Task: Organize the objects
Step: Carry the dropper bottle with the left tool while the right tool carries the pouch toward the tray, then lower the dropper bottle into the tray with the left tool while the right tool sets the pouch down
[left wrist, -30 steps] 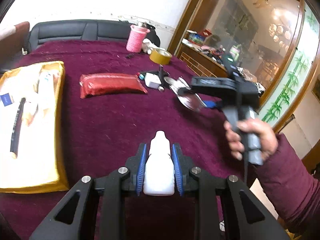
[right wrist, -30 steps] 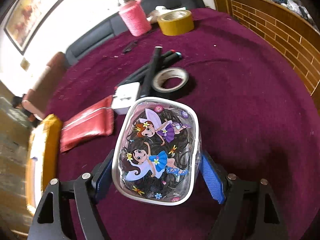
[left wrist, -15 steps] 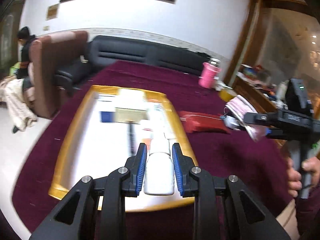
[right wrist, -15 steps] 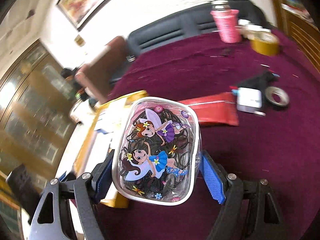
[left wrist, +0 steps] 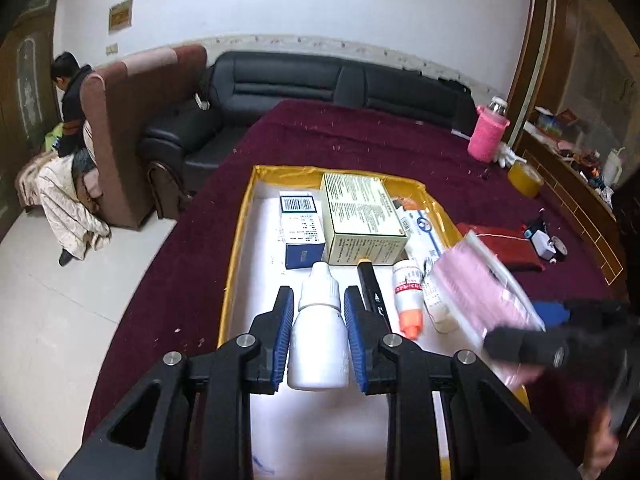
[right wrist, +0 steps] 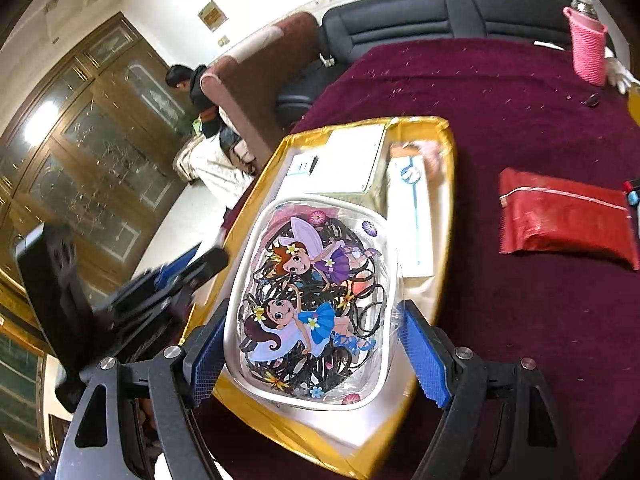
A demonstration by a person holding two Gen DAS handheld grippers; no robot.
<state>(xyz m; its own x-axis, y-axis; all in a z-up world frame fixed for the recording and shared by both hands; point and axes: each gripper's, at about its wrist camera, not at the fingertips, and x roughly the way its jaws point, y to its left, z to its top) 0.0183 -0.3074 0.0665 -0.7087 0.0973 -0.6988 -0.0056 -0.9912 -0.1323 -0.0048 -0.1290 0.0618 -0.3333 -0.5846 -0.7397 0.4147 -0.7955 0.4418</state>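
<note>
hovering now over the gold-rimmed tray (left wrist: 240,216), both grippers have swung left from the open maroon tablecloth (left wrist: 360,136) they faced a second ago. the left gripper (left wrist: 319,314) stays clamped on one white dropper bottle (left wrist: 319,344); the right gripper (right wrist: 312,344) keeps its jaws wide around one clear fairy-print pouch (right wrist: 312,300) of black hair ties (pressed on both sides). in the tray lie two boxes (left wrist: 362,218), one black pen (left wrist: 370,284) and one orange-capped tube (left wrist: 408,298). to the right on the cloth sit one red pouch (right wrist: 564,220), one pink-sleeved bottle (left wrist: 488,136) and one yellow tape roll (left wrist: 525,178).
</note>
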